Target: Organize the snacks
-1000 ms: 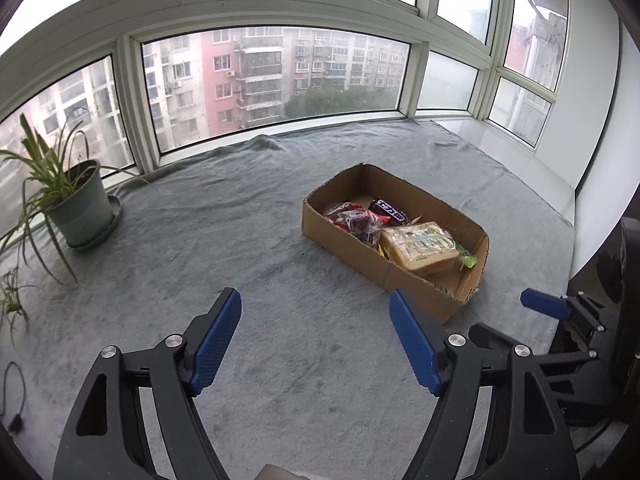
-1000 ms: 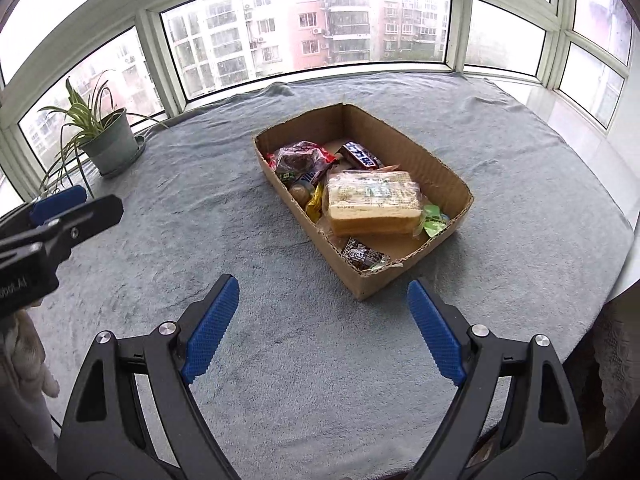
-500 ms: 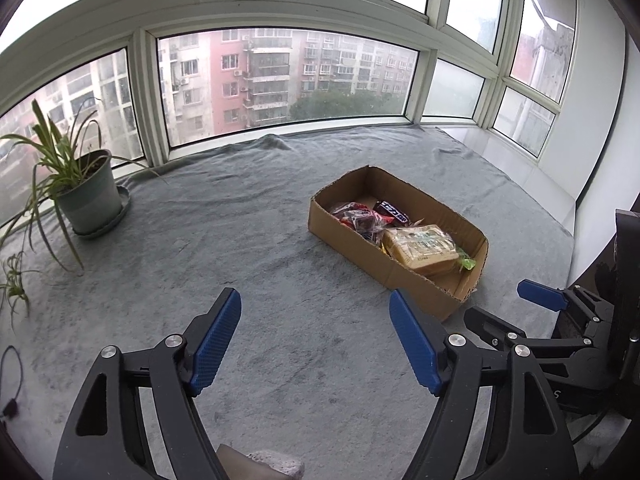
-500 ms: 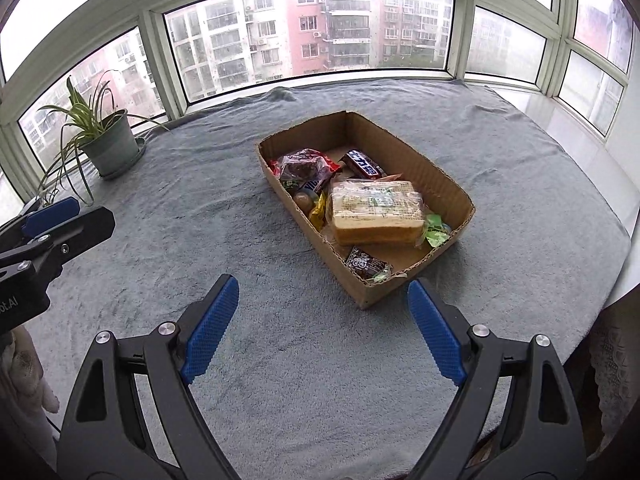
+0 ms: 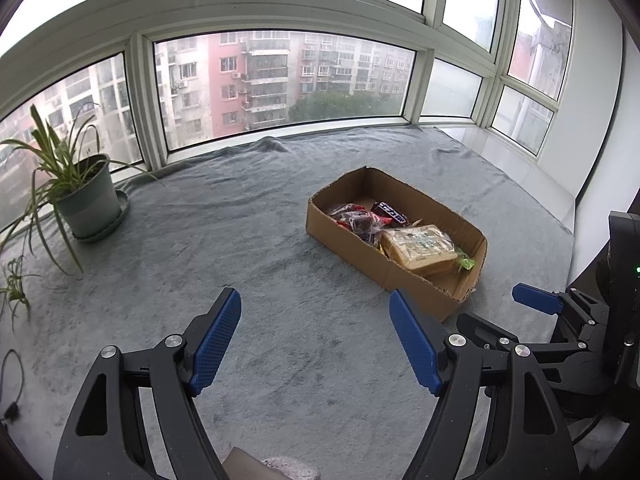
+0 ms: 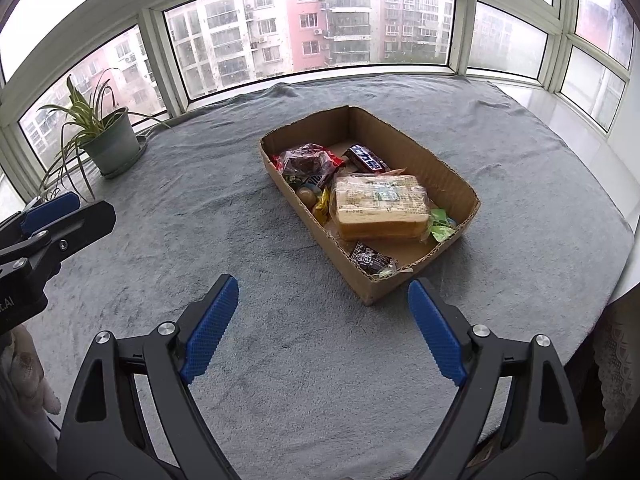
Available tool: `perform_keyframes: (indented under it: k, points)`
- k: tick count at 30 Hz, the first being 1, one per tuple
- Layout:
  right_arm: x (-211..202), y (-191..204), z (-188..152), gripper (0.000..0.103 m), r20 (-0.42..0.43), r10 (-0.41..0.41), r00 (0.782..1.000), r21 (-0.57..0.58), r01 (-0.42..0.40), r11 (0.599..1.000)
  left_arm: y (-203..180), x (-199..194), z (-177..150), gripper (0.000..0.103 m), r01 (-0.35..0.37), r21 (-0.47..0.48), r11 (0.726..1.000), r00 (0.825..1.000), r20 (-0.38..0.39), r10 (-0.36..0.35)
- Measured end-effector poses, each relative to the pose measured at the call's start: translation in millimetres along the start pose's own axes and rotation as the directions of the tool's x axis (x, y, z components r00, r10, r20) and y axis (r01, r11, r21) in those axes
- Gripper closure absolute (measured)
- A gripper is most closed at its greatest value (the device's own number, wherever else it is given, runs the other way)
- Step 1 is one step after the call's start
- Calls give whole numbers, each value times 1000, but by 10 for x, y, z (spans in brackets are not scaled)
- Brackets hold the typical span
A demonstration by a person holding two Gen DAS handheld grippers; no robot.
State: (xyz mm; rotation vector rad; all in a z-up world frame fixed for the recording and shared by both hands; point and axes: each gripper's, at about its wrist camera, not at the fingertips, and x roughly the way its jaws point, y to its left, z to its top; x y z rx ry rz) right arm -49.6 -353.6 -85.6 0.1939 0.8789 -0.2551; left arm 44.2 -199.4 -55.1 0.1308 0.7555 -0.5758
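Observation:
An open cardboard box (image 6: 440,168) lies on the grey blanket, holding several snacks. In it are a wrapped bread loaf (image 6: 380,204), a red packet (image 6: 308,162), a dark chocolate bar (image 6: 366,158), a green packet (image 6: 440,226) and a small dark packet (image 6: 370,258). My right gripper (image 6: 322,284) hovers open just short of the box's near corner, nothing between its blue pads. In the left wrist view the box (image 5: 348,240) and loaf (image 5: 418,242) lie ahead to the right. My left gripper (image 5: 315,296) is open and empty over the blanket, left of the box.
A potted plant (image 5: 86,204) in a green pot stands at the far left by the windows. The blanket (image 6: 200,208) ends at a white sill (image 6: 576,120) on the right. A gloved hand (image 6: 28,384) shows at the lower left. A cable (image 5: 12,384) lies at the left edge.
Only the left view has drifted slightly. Both grippers keep the same wide opening, and the box and snacks lie as before.

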Motion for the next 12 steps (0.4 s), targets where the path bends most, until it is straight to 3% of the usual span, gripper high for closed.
perform_keyframes:
  k: [12]
  points:
    - [15,64,-40,14,-10,11,1000,-4,-11,1000,39,-15,-18,26,-3,-8,1000,1000,-1,3]
